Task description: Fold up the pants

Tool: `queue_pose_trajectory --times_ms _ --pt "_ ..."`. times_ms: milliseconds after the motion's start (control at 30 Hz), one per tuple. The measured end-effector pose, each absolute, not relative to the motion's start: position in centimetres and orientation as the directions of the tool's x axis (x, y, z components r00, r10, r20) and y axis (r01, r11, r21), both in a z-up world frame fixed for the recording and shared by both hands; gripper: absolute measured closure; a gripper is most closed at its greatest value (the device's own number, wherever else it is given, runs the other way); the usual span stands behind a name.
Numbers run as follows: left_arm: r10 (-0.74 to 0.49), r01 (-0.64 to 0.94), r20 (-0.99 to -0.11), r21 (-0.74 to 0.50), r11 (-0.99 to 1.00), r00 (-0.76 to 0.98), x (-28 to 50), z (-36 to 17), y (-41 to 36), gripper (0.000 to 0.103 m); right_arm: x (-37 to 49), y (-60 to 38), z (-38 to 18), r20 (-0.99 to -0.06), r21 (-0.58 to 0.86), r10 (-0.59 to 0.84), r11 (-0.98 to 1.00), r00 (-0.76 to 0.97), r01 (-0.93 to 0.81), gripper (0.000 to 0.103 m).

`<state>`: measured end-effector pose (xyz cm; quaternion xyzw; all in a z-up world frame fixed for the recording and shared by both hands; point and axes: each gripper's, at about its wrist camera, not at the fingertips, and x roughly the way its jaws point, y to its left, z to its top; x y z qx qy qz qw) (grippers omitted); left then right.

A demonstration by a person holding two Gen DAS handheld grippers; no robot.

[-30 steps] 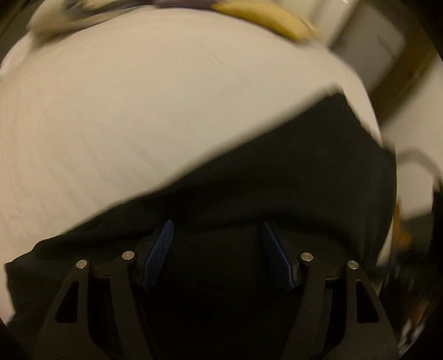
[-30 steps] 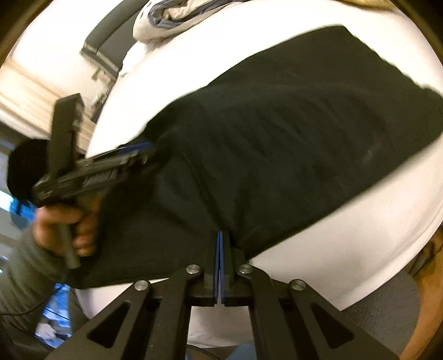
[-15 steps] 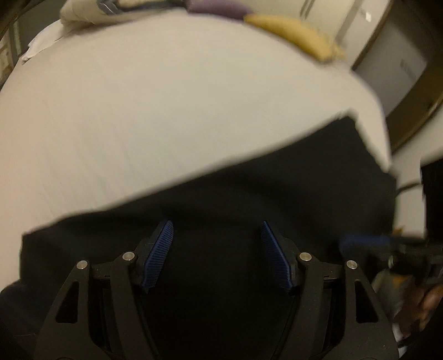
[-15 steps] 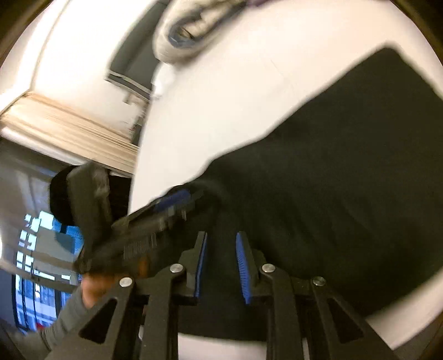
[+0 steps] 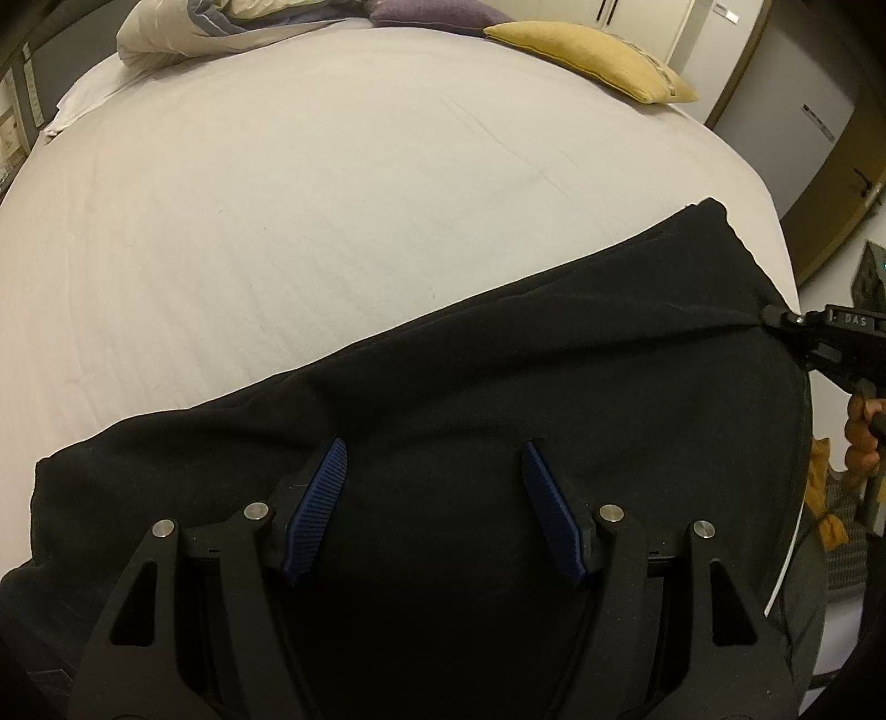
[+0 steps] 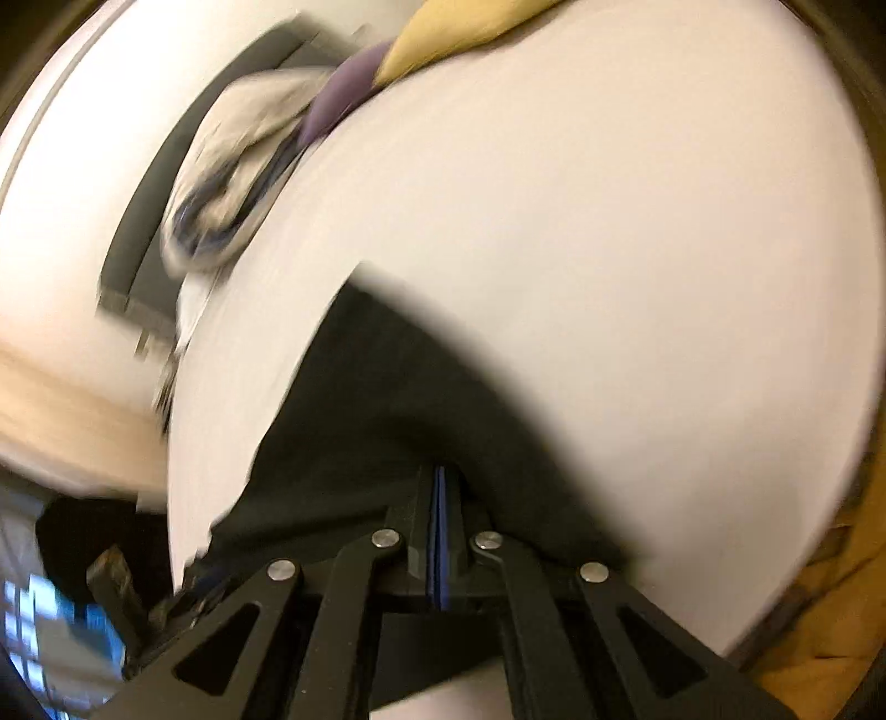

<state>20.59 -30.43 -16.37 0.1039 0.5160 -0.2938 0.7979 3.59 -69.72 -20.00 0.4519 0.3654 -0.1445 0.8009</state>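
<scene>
Spread across the near edge of the bed [image 5: 332,221], the black pants [image 5: 498,399] lie mostly flat on the white sheet, their far edge running in a slanted line from a low corner at one side of the bed up to a higher corner at the other side. The left claw [image 5: 434,509] hangs over the middle of the pants with its blue ribbed fingers [image 5: 318,504] well apart; dark cloth lies under the gap, and the pads do not press on it. At the end of the pants nearest the bed's side edge, the right claw [image 5: 775,320] shows in the left wrist view as a black tip pinching the cloth, which is drawn into taut creases toward it, with the person's hand [image 5: 864,437] gripping the handle below. In the blurred right wrist view that same claw [image 6: 440,487] has its two blue pads pressed together, having just closed, and the pants [image 6: 387,399] bunch up directly at and around the tips, so it is clamped on the cloth. Past the pants, at the far end of the bed, lie a yellow cushion [image 5: 598,58], a purple cushion [image 5: 437,12] beside it, and a crumpled pale blanket [image 5: 183,33] beyond that.
</scene>
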Motion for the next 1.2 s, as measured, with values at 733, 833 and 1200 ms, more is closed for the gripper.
queue_pose_trajectory --times_ms 733,833,1200 --pt "-0.391 0.569 -0.86 -0.15 0.809 0.329 20.1 -16.6 -30.3 0.029 13.7 -70.8 -17.1 -0.805 0.471 0.112 0.718 0.583 0.512 0.099" --pt "-0.402 0.554 -0.851 -0.166 0.816 0.338 19.8 -16.3 -29.6 0.029 11.2 -64.4 -15.6 -0.683 0.645 0.342 0.697 0.646 0.313 0.087" --pt "-0.413 0.456 -0.809 -0.206 0.866 0.419 16.4 -13.8 -24.2 0.029 -0.3 -65.3 -20.4 -0.747 0.594 0.232 0.654 0.623 0.469 0.103"
